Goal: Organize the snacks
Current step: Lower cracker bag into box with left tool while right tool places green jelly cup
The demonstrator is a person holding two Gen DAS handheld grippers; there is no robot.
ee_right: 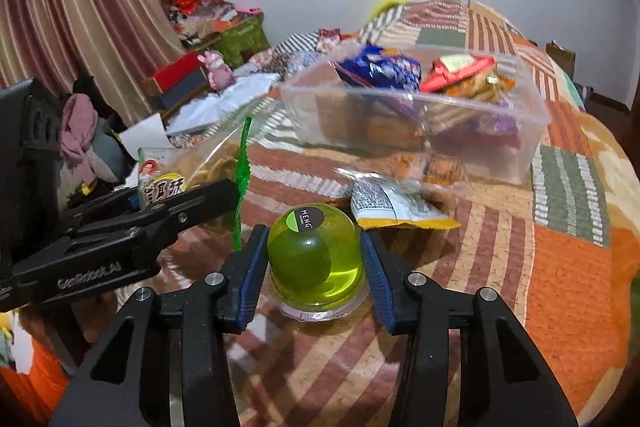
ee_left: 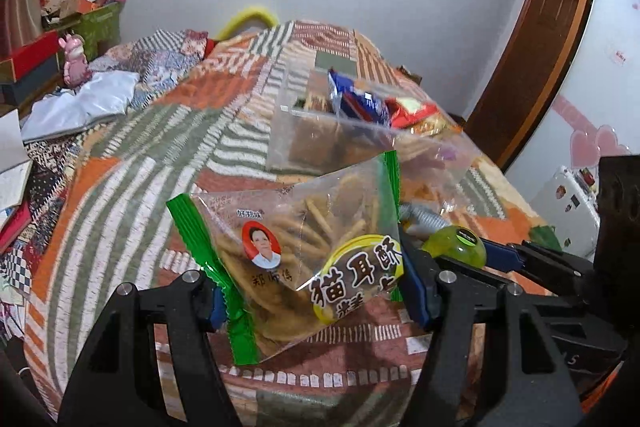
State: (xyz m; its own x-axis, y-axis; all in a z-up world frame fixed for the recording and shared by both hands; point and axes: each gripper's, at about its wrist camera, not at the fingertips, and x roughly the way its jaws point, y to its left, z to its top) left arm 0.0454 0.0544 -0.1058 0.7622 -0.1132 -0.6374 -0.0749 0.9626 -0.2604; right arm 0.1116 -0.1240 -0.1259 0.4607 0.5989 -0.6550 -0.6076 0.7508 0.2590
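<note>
My left gripper [ee_left: 316,303] is shut on a clear snack bag [ee_left: 296,247] with green sealed edges and a yellow label, and holds it above the quilt. In the right wrist view the same bag [ee_right: 192,171] hangs at the left behind a finger [ee_right: 192,203] of that gripper. My right gripper [ee_right: 316,267] is shut on a green jelly cup [ee_right: 316,259], its blue pads pressed against both sides of the dome. The cup [ee_left: 456,245] also shows at the right of the left wrist view. Behind stands a clear plastic box [ee_right: 532,131] holding several snack packs.
A yellow and white packet [ee_right: 396,207] lies on the patchwork quilt [ee_right: 560,267] between the cup and the box. A blue pack [ee_right: 380,67] and a red pack [ee_right: 460,67] stick out of the box. Cartons, clothes and a pink toy [ee_right: 218,69] crowd the left side.
</note>
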